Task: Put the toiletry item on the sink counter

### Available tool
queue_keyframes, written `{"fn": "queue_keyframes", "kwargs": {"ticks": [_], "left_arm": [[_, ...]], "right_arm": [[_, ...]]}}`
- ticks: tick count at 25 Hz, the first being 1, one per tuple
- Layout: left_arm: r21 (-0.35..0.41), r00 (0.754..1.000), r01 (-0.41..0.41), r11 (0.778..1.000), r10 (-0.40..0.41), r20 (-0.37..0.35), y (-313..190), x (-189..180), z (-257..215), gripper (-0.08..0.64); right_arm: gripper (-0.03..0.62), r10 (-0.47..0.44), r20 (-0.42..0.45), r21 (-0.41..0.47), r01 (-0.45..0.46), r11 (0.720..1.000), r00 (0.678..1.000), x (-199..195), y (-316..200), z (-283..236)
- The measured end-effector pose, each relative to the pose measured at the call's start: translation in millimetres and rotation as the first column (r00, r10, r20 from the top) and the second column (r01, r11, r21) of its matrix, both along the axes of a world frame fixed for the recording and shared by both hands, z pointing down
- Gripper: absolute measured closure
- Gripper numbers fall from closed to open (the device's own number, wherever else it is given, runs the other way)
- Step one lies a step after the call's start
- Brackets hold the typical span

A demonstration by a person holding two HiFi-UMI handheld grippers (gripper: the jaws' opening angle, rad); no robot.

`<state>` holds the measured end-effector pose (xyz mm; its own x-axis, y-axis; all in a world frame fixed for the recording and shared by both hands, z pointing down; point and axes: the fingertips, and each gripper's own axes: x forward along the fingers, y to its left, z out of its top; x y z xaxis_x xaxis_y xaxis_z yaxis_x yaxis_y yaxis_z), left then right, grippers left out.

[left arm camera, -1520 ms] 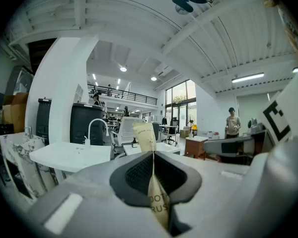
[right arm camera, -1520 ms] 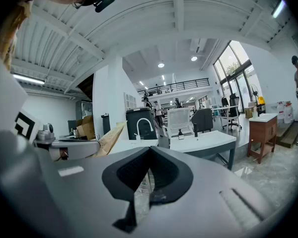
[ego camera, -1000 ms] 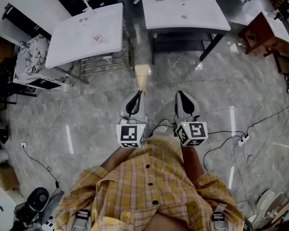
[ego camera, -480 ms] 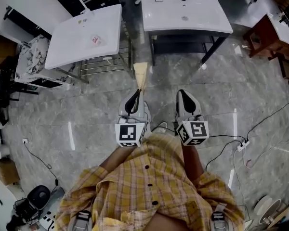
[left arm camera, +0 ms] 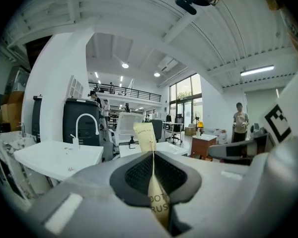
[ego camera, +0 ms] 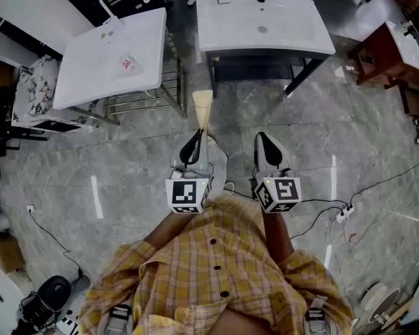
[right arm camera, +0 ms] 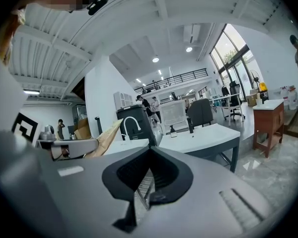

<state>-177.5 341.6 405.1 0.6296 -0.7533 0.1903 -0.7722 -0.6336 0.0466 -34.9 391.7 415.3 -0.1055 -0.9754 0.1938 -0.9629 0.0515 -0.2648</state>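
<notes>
A cream toiletry tube (ego camera: 203,109) sticks forward out of my left gripper (ego camera: 196,139), which is shut on its lower end. In the left gripper view the tube (left arm camera: 146,135) stands upright between the closed pads, dark print on its lower part. My right gripper (ego camera: 264,141) is level beside it, shut with nothing in it; its pads meet in the right gripper view (right arm camera: 149,150), where the tube (right arm camera: 107,135) shows at the left. Two white sink counters lie ahead: one with a curved tap (ego camera: 106,60) at the left, another (ego camera: 264,21) straight ahead.
A metal rack (ego camera: 144,95) stands under the left sink. A dark wooden cabinet (ego camera: 376,49) is at the right, and cables (ego camera: 349,212) run over the grey floor. A marbled cloth (ego camera: 31,93) lies at the far left. A person (left arm camera: 240,125) stands far off.
Both grippers have moved forward together toward the sinks. The sinks now sit lower and further left in the head view. The tube stays in the left grip.
</notes>
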Motion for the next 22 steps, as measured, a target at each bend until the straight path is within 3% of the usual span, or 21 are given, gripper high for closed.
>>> {"fn": "queue_keyframes", "kwargs": {"ticks": [22], "left_arm": [[-0.035,0.997,0.018,0.999,-0.020,-0.070,-229,67,-17,0.557]], "right_arm": [[0.593,-0.035,-0.068,-0.038,0.032,0.999,0.997,58,-231,-24]]}}
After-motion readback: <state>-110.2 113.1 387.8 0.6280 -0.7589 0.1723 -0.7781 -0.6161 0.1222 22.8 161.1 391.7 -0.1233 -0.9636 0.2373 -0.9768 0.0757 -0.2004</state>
